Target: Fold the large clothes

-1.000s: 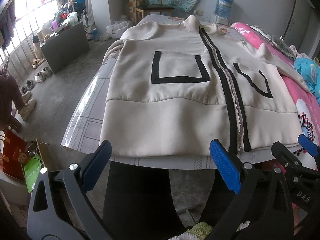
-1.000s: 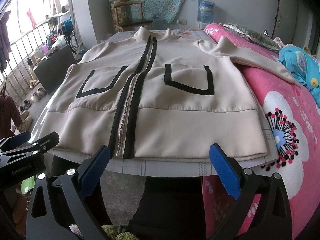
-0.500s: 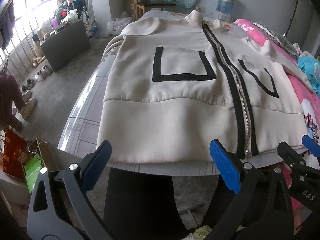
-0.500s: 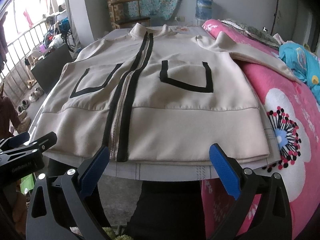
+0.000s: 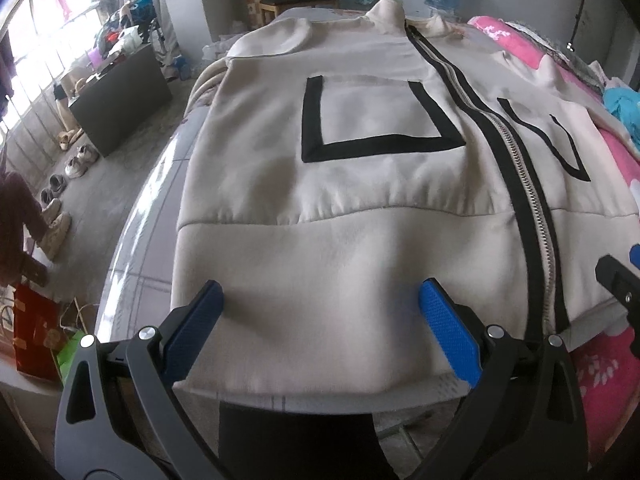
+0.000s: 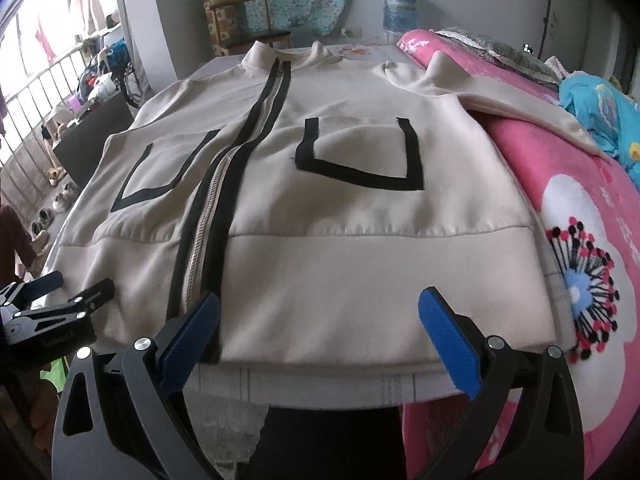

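A large beige zip jacket [image 5: 360, 184] [image 6: 344, 216] with black pocket outlines and a black-edged zipper lies flat, front up, on a grey table, collar far from me. My left gripper [image 5: 320, 308] stands open over the hem on the left half of the jacket, nothing between its blue pads [image 5: 448, 332]. Over the hem of the right half, just right of the zipper, my right gripper [image 6: 320, 316] is open too. Each gripper shows at the edge of the other's view. The jacket's right sleeve [image 6: 500, 92] lies out over the pink blanket.
The grey table [image 5: 140, 248] edge runs just under the hem. A pink flowered blanket [image 6: 584, 240] and blue cloth [image 6: 600, 112] lie to the right. A dark cabinet [image 5: 120, 96], shoes on the floor, a wooden chair [image 6: 244, 20] and a water bottle [image 6: 400, 8] stand beyond. A person's dark trousers [image 5: 296, 444] are below.
Both grippers have moved forward and down toward the jacket's hem; their open fingers now sit over the fabric instead of short of the table edge.
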A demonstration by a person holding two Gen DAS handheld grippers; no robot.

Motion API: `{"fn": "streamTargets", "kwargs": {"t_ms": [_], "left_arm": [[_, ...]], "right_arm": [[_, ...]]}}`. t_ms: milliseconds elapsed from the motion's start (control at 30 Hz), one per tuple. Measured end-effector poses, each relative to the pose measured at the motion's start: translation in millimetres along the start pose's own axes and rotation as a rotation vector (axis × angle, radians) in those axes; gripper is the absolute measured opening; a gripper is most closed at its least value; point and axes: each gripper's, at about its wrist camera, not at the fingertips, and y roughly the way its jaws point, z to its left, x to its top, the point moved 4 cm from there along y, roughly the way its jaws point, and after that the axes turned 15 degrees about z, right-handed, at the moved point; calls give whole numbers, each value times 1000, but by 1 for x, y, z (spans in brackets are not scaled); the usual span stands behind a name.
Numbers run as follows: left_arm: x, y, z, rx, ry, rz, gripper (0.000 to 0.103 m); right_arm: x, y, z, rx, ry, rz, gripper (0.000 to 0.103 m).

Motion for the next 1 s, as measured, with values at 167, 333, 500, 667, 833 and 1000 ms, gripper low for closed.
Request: {"fn": "streamTargets", "kwargs": {"t_ms": [167, 333, 500, 667, 833, 1000], "left_arm": [[3, 3, 1, -28, 30, -8, 95], [3, 4, 0, -21, 44, -6, 95], [1, 3, 1, -35, 77, -27, 95], [-13, -18, 22, -46, 85, -107, 95], [-26, -34, 58, -53, 28, -148, 95], [-26, -20, 82, -90, -58, -80, 68]], "right_arm": [[5, 18, 0, -10, -11, 17, 97], [3, 32, -1, -25, -29, 24, 97], [1, 32, -1, -19, -44, 6, 97], [-1, 31, -2, -7, -61, -8, 97], [-2, 31, -3, 4, -77, -23, 97], [-4, 29, -5, 34, -103, -24, 97]]}}
